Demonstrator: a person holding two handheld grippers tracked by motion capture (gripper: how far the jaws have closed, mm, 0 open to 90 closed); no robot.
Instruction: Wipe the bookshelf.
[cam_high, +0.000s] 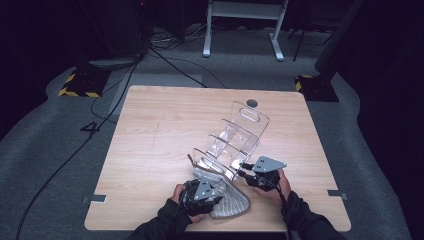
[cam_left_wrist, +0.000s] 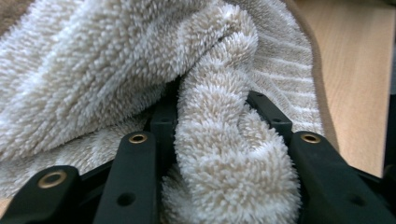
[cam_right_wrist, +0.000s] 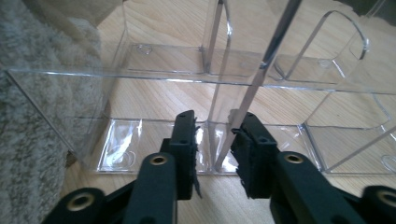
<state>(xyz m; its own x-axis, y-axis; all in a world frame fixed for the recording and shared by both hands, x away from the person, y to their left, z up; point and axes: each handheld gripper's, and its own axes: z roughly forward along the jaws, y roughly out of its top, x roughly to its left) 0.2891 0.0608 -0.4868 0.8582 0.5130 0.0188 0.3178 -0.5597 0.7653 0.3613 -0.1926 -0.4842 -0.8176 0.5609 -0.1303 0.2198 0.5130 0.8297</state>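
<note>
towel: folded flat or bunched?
Bunched. The towel lies in thick rolls and creases, one fold between the left gripper's jaws; the high view shows it crumpled beside the clear rack.

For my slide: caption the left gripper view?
Left hand-held gripper pinching a fold of beige towel over the wooden table.

Your right gripper (cam_right_wrist: 212, 154) sits low at the front edge of the clear acrylic organizer (cam_right_wrist: 261, 88). Jaws straddle one upright divider panel (cam_right_wrist: 243, 112); its bottom edge stands in the gap between them. The right pad is at or just beside the panel, contact can't be told; the left pad stands off it. Organizer compartments show wood table (cam_right_wrist: 159, 100) through them. Beige towel (cam_right_wrist: 32, 135) lies against the organizer's left wall, partly seen through it.
</note>
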